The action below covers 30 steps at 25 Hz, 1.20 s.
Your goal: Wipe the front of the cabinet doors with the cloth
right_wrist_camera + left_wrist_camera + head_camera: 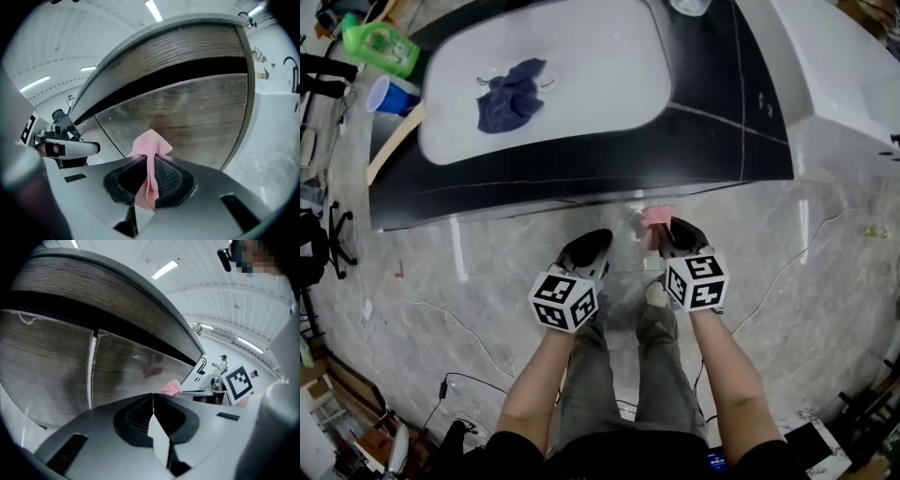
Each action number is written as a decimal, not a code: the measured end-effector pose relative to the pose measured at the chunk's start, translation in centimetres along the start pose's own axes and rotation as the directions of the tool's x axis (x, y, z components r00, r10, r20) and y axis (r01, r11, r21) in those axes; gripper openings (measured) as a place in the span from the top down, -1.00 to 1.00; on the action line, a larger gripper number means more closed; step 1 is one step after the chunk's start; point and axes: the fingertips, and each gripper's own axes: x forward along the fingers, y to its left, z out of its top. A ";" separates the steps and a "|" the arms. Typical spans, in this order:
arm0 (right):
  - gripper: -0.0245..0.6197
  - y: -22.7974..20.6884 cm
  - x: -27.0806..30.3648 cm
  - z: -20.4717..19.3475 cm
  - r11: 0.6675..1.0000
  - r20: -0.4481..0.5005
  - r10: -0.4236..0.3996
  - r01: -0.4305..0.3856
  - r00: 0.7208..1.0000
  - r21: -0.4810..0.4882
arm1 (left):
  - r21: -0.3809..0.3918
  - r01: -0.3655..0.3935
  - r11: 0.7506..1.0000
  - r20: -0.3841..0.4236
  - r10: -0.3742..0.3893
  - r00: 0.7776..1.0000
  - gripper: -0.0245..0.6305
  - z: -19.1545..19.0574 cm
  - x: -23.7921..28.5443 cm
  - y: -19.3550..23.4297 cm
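The person stands facing a low cabinet whose black countertop (712, 94) overhangs the doors, so the head view hides the fronts. Only the two gripper views show the glossy wood-grain cabinet doors (197, 112), with a pale vertical seam (91, 373) between two of them. The right gripper (149, 159) has its jaws clamped on a pink cloth (150, 144), whose bunched top stands up above the jaws close to the door. Whether it touches the panel cannot be settled, though a faint pink reflection shows on the door. The left gripper (153, 395) is held just beside it, its jaws pressed together with nothing between them. In the white sink (591, 47) on top lies a crumpled blue cloth (511, 94). A green bottle (380, 45) and a blue cup (386, 96) sit past the counter's left end, over the grey marble floor (441, 291).
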 end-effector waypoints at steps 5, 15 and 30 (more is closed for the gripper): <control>0.76 5.1 0.1 1.2 0.999 -0.005 0.043 -0.043 0.999 -0.030 | -0.023 -0.040 0.999 0.019 0.040 0.999 0.90 1.0 -4.3 2.0; 0.76 15.3 0.0 4.3 0.986 -0.006 0.134 -0.134 0.991 -0.097 | -0.075 -0.116 0.990 0.053 0.120 0.991 0.90 2.4 -13.9 4.7; 0.76 25.7 -7.5 9.4 0.954 0.058 0.254 -0.240 0.965 -0.179 | -0.046 -0.149 0.988 0.103 0.153 0.983 0.90 6.6 -24.8 2.3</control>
